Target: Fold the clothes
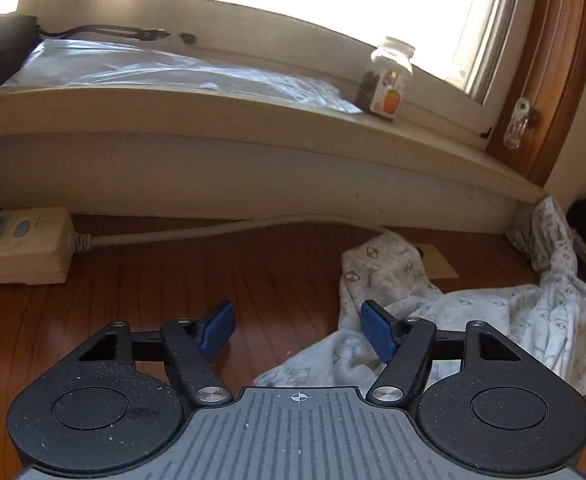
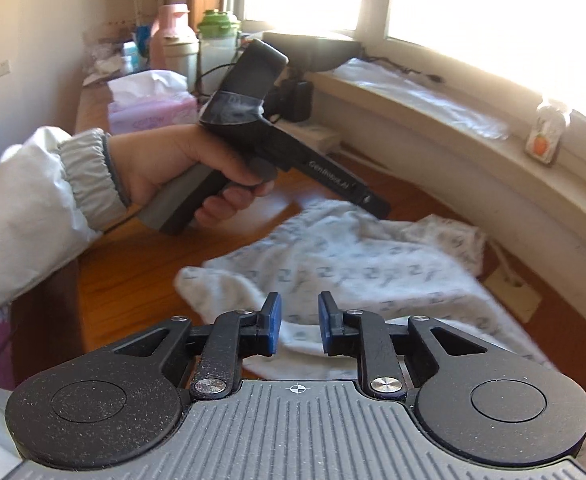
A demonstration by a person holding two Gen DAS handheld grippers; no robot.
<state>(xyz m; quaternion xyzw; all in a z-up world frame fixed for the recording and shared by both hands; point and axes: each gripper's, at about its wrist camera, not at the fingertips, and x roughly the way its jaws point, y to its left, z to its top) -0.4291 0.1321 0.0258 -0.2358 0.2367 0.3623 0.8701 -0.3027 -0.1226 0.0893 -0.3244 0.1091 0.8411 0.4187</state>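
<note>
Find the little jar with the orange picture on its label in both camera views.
Left wrist view: the jar stands on the windowsill, upper right, right of the plastic sheet.
Right wrist view: the jar is at the far right on the same sill, blurred.
Shared landmark: the patterned garment on the wooden table below it.

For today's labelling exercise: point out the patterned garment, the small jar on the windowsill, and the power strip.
Patterned garment (image 2: 353, 264): right wrist view, middle of the spread cloth.
Jar (image 1: 391, 76): left wrist view, on its body above the label.
Power strip (image 1: 21, 246): left wrist view, on its casing.
</note>
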